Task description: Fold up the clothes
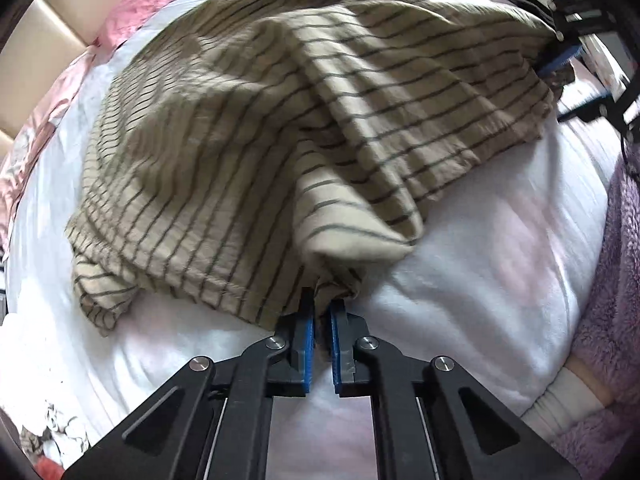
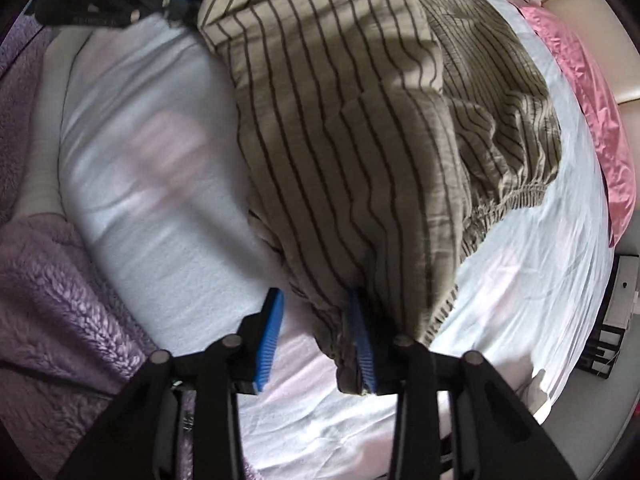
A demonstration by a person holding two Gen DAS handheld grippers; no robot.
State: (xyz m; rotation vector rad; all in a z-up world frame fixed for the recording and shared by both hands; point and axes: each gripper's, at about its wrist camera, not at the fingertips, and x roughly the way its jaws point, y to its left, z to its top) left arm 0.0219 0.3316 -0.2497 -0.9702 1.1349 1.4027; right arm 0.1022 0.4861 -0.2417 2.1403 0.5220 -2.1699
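A beige garment with thin dark stripes (image 1: 248, 132) lies rumpled on a white bed sheet (image 1: 480, 248). My left gripper (image 1: 322, 312) is shut on a bunched edge of it at the near side. In the right wrist view the same striped garment (image 2: 360, 128) drapes over my right gripper (image 2: 316, 308), whose blue pads stand wide apart; cloth hangs against the right pad (image 2: 362, 344) and the left pad (image 2: 272, 332) is bare. An elastic gathered edge (image 2: 516, 196) shows at the right. The right gripper also shows in the left wrist view (image 1: 560, 52) at the garment's far corner.
A pink satin cover (image 2: 588, 92) lies along the far side of the bed, beside a beige headboard (image 1: 60, 36). The person's fuzzy purple sleeve (image 2: 48, 280) is at the left. A dark rack (image 2: 612, 320) stands beyond the bed's right edge.
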